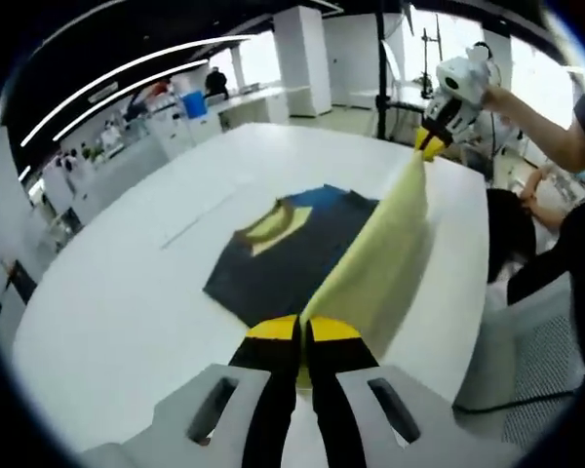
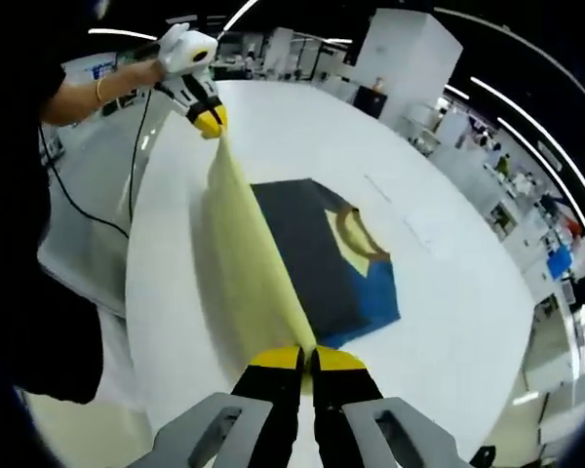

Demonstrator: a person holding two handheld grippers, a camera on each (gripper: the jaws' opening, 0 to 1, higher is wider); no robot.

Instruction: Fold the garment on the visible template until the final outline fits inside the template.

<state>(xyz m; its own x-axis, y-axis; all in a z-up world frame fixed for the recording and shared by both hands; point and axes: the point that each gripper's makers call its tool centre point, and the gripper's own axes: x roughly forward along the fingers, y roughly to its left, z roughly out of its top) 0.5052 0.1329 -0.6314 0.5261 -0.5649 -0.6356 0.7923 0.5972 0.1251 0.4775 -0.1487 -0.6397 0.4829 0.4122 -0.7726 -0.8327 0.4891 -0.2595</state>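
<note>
A dark navy garment (image 1: 283, 258) with a blue shoulder patch and a yellow collar lies flat on the white table (image 1: 117, 302). One side of it, yellow on the inside (image 1: 380, 263), is lifted off the table and stretched between both grippers. My left gripper (image 1: 302, 330) is shut on one end of that yellow edge. My right gripper (image 1: 429, 146) pinches the other end, held up by a person's hand. In the right gripper view the same garment (image 2: 317, 258) lies ahead; my right gripper (image 2: 307, 358) is shut on the yellow flap (image 2: 249, 263), and my left gripper (image 2: 211, 121) grips its far end.
Faint thin lines (image 1: 190, 229) mark the table beside the garment, and again (image 2: 409, 229). A person in dark clothes (image 2: 29, 195) stands at the table's edge with a black cable (image 2: 73, 210) hanging. Lab benches (image 1: 185, 112) and pillars stand beyond the table.
</note>
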